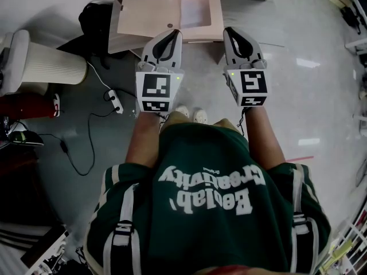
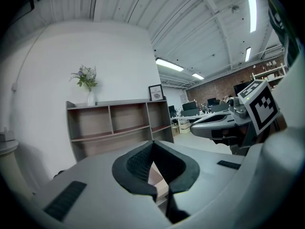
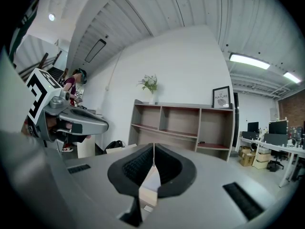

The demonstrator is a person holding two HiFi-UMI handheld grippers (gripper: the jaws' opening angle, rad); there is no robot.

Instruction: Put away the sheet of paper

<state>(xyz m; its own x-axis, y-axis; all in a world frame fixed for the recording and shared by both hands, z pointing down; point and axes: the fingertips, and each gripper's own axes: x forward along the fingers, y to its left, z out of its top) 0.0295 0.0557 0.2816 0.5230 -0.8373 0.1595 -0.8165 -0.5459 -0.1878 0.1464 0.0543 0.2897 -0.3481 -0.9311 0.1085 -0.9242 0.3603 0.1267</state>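
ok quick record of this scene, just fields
left gripper: shut, nothing between its jaws
right gripper: shut, nothing between its jaws
folder: beige, open, on the floor just ahead of both grippers
sheet of paper: pale, lying in the folder's right half
shelf: beyond the folder, vase and framed picture on top

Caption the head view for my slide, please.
Left gripper and right gripper, both shut, point toward the sheet of paper.
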